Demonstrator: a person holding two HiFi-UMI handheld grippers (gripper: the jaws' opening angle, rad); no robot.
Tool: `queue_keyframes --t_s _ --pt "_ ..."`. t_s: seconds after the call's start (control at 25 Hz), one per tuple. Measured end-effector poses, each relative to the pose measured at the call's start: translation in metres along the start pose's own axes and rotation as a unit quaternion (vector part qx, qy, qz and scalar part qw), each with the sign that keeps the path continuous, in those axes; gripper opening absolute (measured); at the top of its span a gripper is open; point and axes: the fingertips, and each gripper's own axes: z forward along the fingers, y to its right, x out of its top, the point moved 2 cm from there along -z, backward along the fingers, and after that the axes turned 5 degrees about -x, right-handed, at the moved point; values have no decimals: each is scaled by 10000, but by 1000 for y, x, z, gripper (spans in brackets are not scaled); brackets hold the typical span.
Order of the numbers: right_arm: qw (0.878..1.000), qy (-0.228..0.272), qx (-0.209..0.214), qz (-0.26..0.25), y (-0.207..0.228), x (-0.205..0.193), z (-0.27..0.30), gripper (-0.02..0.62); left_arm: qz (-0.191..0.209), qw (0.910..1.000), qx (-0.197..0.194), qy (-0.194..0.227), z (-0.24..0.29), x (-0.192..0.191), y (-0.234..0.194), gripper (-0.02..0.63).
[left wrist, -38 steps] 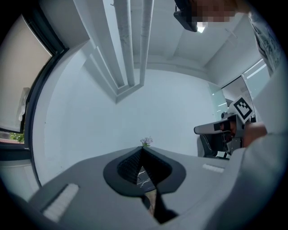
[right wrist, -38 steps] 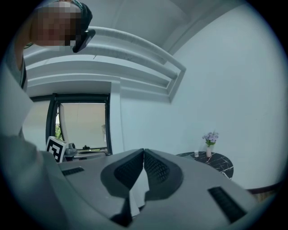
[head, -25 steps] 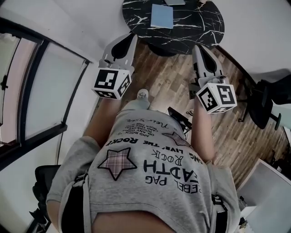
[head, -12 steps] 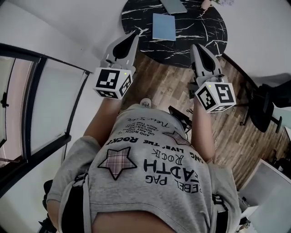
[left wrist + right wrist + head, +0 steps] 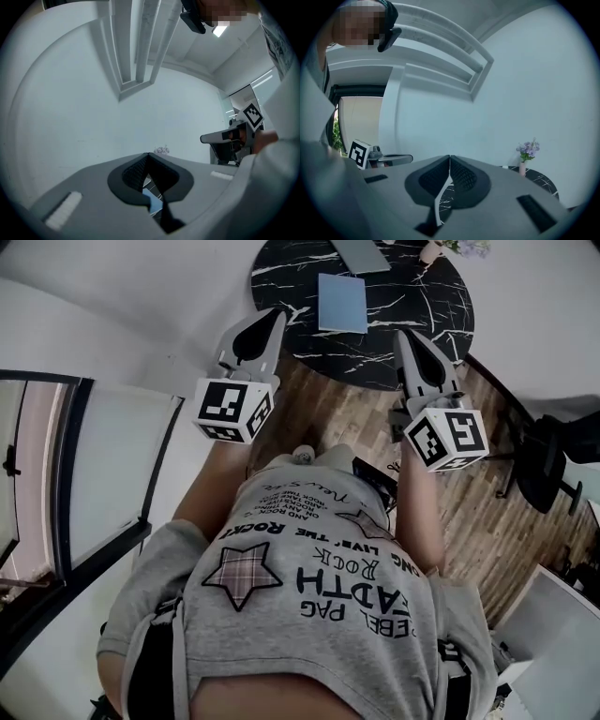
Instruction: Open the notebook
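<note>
The one round black marble table (image 5: pixel 417 329) is drawing nearer than a second ago: the person is approaching, with nothing touched yet. Two tools, the grey left gripper (image 5: pixel 273 317) and right gripper (image 5: pixel 405 337), are hanging closed and empty before it. One pale-blue closed notebook (image 5: pixel 340 304) is lying on it, with one pink flower vase (image 5: pixel 429 252) farther back.

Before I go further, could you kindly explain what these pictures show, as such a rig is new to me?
A person in a grey printed T-shirt holds a two-jaw gripper in each hand; no robot is involved. One picture looks down from a head camera; the other two look along each gripper's jaws. The left gripper and right gripper are both shut and empty. Ahead stands a round black marbled table bearing a closed light blue notebook, a flat grey item and a small pink vase of purple flowers.
</note>
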Motion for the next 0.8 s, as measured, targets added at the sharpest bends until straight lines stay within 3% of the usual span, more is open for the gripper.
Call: queue_keyframes --t_s 0.52,0.8 --pt "9997 -100 231 30 23 -5 46 14 -76 9998 170 -75 36 -11 -23 9" --pt "9988 -144 466 39 49 -6 93 14 360 9990 207 -136 81 -7 -37 9"
